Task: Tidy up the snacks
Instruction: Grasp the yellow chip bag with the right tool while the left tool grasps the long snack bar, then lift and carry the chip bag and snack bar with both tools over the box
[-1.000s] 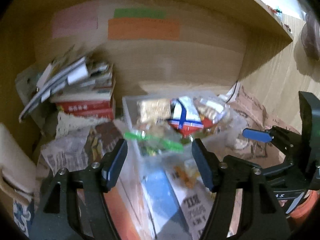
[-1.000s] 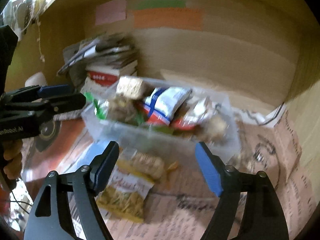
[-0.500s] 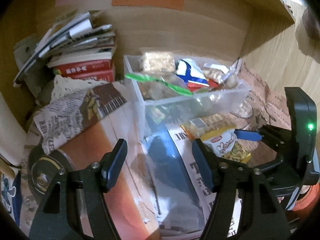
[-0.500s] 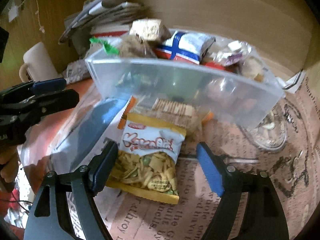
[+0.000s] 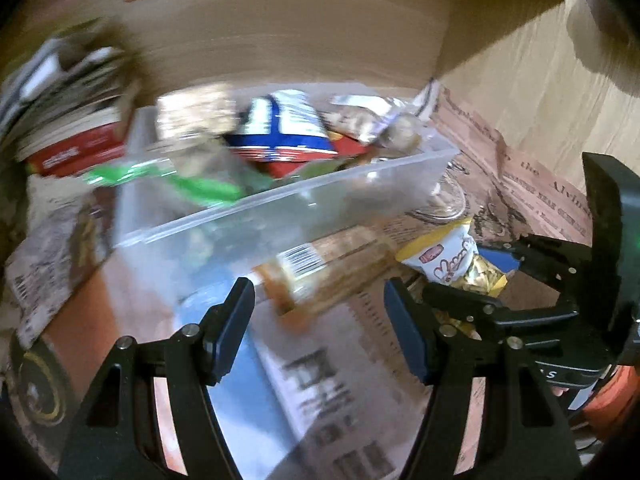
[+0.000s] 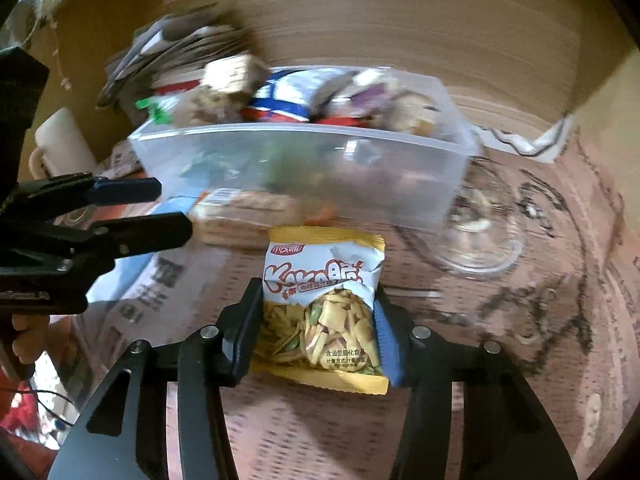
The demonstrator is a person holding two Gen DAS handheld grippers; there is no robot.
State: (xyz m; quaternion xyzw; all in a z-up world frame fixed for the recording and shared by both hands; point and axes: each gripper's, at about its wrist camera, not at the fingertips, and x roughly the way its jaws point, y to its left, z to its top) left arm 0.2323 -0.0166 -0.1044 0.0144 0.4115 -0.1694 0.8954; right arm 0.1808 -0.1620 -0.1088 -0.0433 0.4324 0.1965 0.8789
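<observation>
A clear plastic bin [image 5: 288, 216] [image 6: 304, 176] holds several snack packets. A yellow and white snack bag [image 6: 324, 304] lies in front of it, and my right gripper [image 6: 320, 320] is closed against its two sides. The bag also shows in the left wrist view [image 5: 452, 260], between the right gripper's fingers [image 5: 496, 264]. A clear packet of biscuits [image 5: 320, 272] [image 6: 248, 216] lies against the bin's front wall. My left gripper [image 5: 320, 328] is open and empty, just short of the biscuit packet; it shows at the left of the right wrist view [image 6: 160, 208].
A stack of books and papers [image 5: 68, 120] stands left of the bin. A glass dish [image 6: 480, 236] sits right of the bin. A white mug [image 6: 60, 148] is at the far left. Newspaper [image 6: 540, 320] covers the surface. Wooden walls enclose the back and right.
Both grippers have moved forward toward the bin. My right gripper has closed from open onto the yellow snack bag. My left gripper has come close to the biscuit packet.
</observation>
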